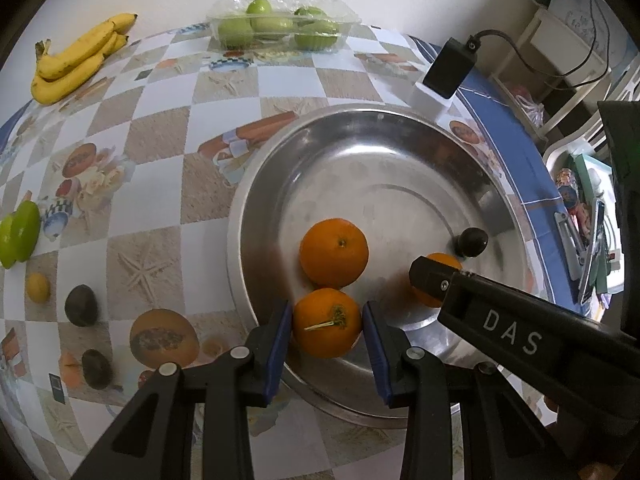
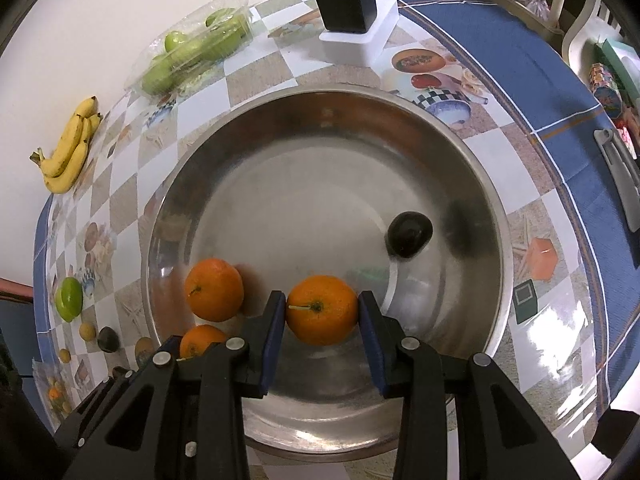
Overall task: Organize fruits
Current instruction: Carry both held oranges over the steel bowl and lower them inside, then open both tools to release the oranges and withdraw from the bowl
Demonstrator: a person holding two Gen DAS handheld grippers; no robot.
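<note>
Your left gripper (image 1: 326,328) pinches an orange (image 1: 326,322) with a little stem, and both blue pads (image 1: 280,340) touch its sides. That orange sits low over the near edge of the big metal bowl (image 1: 400,152). Your right gripper (image 2: 322,318) squeezes another orange (image 2: 322,309) the same way, down inside the bowl. A third orange (image 2: 214,290) lies loose in the bowl, just beside the two held ones. A dark round fruit (image 2: 409,234) rests farther back in the bowl, apart from both grippers. Out on the checkered tablecloth (image 1: 160,128) you can see bananas (image 1: 76,58), a clear box of green fruit (image 1: 280,24), a green fruit (image 1: 18,236), a small yellow fruit (image 1: 38,287) and two dark fruits (image 1: 81,305).
</note>
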